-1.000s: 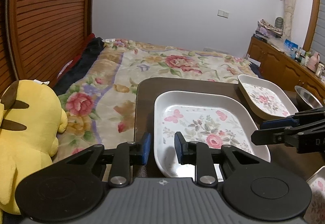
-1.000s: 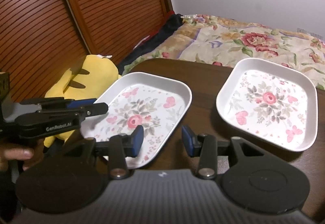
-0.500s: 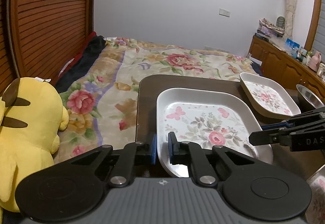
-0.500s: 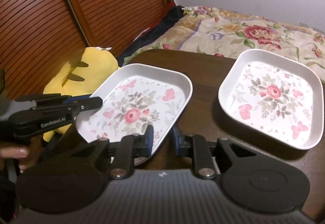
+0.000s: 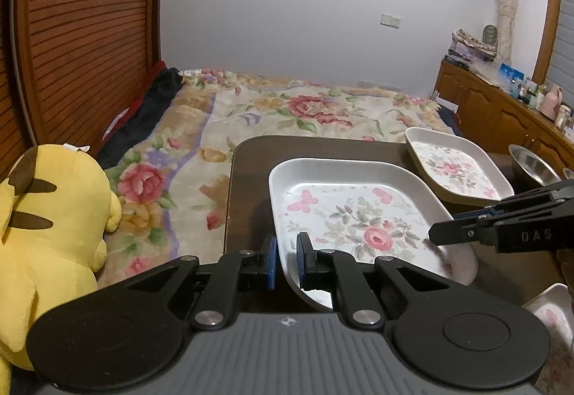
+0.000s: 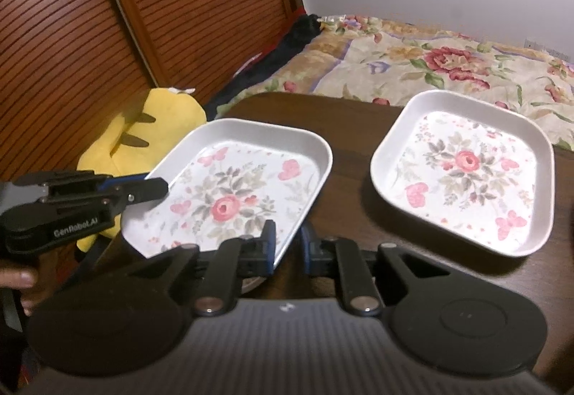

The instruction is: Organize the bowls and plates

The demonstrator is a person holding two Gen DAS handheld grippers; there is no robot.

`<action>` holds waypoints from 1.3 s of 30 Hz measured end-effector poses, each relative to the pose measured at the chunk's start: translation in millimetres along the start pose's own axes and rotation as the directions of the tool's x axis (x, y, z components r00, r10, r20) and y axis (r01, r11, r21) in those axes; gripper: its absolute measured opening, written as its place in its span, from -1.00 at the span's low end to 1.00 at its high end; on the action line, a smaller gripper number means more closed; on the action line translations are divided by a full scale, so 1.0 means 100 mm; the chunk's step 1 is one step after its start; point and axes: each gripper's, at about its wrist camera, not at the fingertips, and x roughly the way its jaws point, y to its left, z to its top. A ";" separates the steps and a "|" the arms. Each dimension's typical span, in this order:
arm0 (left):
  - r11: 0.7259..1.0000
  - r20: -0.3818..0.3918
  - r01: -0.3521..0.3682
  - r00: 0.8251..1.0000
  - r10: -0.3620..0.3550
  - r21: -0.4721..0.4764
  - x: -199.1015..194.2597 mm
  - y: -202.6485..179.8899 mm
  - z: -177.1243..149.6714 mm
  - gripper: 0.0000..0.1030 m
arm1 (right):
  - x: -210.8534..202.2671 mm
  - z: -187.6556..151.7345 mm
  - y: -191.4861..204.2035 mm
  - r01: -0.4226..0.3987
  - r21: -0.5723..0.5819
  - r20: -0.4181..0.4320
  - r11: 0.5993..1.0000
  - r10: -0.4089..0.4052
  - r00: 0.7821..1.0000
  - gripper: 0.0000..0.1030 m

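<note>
1. The near plate, white and square with a rose print, is over the left part of the dark wooden surface. Its near end looks raised off the wood; its far rim is towards the bed.
2. The left gripper has its fingers clenched on the plate's near-left rim, one blue pad outside the wall and one inside.
3. The right gripper grips the same plate's rim on the opposite side, fingers closed on the wall with one pad on each face.
4. A second plate of the same pattern lies flat on the surface to the right, apart from the held one, with a strip of bare wood between them.
5. A metal bowl sits beyond the second plate near the right edge, and the corner of another floral dish shows at lower right.
6. The surface's left edge runs just beside the held plate; past it are the bed and a yellow plush toy.
7. Open wood remains at the far end of the surface, behind both plates.
</note>
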 end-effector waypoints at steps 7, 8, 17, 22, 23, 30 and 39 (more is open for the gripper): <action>1.000 0.027 0.005 1.000 -0.005 0.011 -0.18 -0.14 0.00 -0.75 | -0.23 -0.02 -0.03 0.004 -0.003 0.043 1.000 -0.004 0.999 -0.69; 1.000 0.031 0.007 1.000 -0.007 0.016 -0.20 -0.17 0.00 -0.75 | -0.27 -0.03 -0.04 0.006 -0.003 0.048 1.000 -0.006 0.999 -0.69; 0.998 0.072 0.028 0.997 -0.031 0.049 -0.49 -0.44 0.03 -0.75 | -0.66 -0.15 -0.10 0.020 0.011 0.107 1.000 -0.021 0.994 -0.69; 0.997 0.089 0.047 0.995 -0.052 0.053 -0.65 -0.61 -0.03 -0.73 | -0.90 -0.25 -0.17 0.027 0.026 0.139 0.999 -0.030 0.990 -0.69; 0.997 0.092 0.052 0.994 -0.056 0.054 -0.69 -0.66 -0.05 -0.73 | -0.96 -0.27 -0.19 0.026 0.033 0.144 0.999 -0.030 0.989 -0.69; 0.996 0.108 0.075 0.991 -0.081 0.054 -0.94 -0.87 -0.13 -0.72 | -1.27 -0.41 -0.26 0.012 0.046 0.181 0.999 -0.020 0.983 -0.71; 0.993 0.092 0.095 0.991 -0.101 0.064 -1.05 -1.09 -0.24 -0.72 | -1.43 -0.63 -0.37 0.018 0.057 0.178 0.998 -0.028 0.984 -0.71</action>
